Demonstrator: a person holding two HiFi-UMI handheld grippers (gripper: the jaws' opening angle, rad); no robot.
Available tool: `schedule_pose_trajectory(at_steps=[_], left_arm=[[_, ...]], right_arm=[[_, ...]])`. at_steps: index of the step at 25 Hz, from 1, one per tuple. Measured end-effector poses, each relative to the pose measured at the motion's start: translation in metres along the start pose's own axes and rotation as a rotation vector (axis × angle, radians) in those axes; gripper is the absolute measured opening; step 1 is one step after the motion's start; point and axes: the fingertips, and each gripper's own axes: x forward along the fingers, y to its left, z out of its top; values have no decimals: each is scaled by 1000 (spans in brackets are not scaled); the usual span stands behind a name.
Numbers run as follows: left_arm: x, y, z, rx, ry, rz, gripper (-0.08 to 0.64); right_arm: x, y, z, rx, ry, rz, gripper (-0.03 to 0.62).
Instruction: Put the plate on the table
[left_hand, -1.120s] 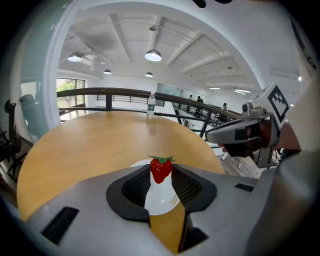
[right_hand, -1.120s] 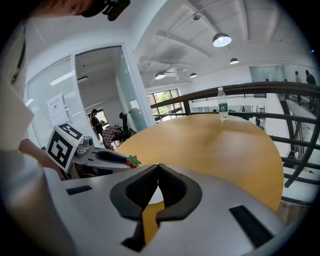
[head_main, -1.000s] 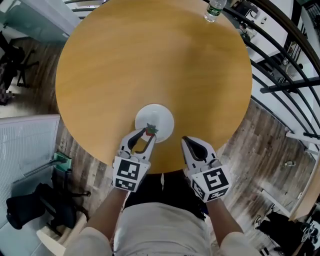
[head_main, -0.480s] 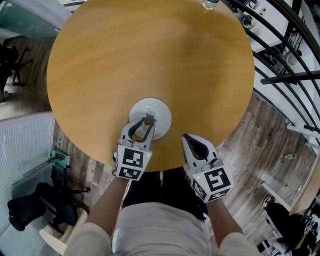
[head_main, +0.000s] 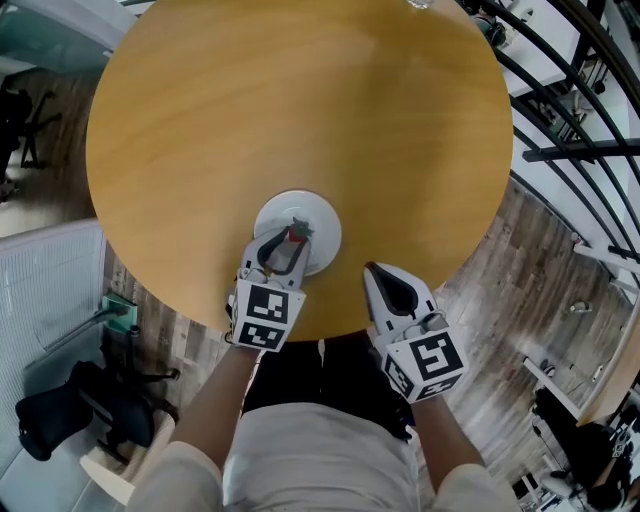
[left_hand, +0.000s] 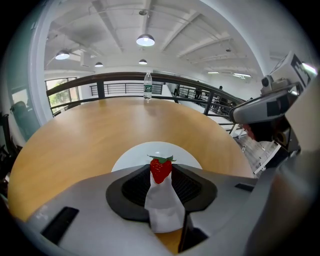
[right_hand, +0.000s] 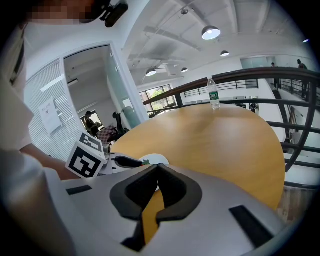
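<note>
Forward a touch since a second ago, the left claw (head_main: 296, 240) now holds its strawberry-topped white wedge (left_hand: 162, 200) over the middle of the plate (head_main: 322, 220), no longer over the near rim. Nearest, the right claw (head_main: 373, 272) hangs clenched and empty at the table (head_main: 300, 100) edge, apparently kept clear. The left claw grips the wedge upright, berry up, likely for setting down. The plate already lies flat on the table. A water bottle (left_hand: 147, 87) stands at the far edge.

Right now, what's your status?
Left tongs shut on strawberry, above plate. Right tongs shut, empty. Plate flat on table. Bottle far edge, clear of work.
</note>
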Motion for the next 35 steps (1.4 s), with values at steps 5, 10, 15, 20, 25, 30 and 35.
schedule_pose_trajectory(at_steps=[5,10,15,20,25,30,35], left_arm=[[5,-4,-4,4,32,-1,147],[8,-5,-6,29,54,3,147],[8,-5,-6,28,62,8,149],[7,-2,-7,26,64,4,155],[1,0,-11,27,65,6,175],[-13,0,-1,46,43,11,178],[-47,-13,13,33,-5,3,178]], right_arm=[[-1,-5,-1,7,3,-3,20],[0,-5,-3,10,2,-1,20],[-1,-5,-2,13,-2,-1,20],[0,-3,-1,15,0,-5,20],[-2,3,-1,13,-6,-7,20],[-5,7,6,0,-17,-4,20],[-18,24,23,-47,-29,22,20]])
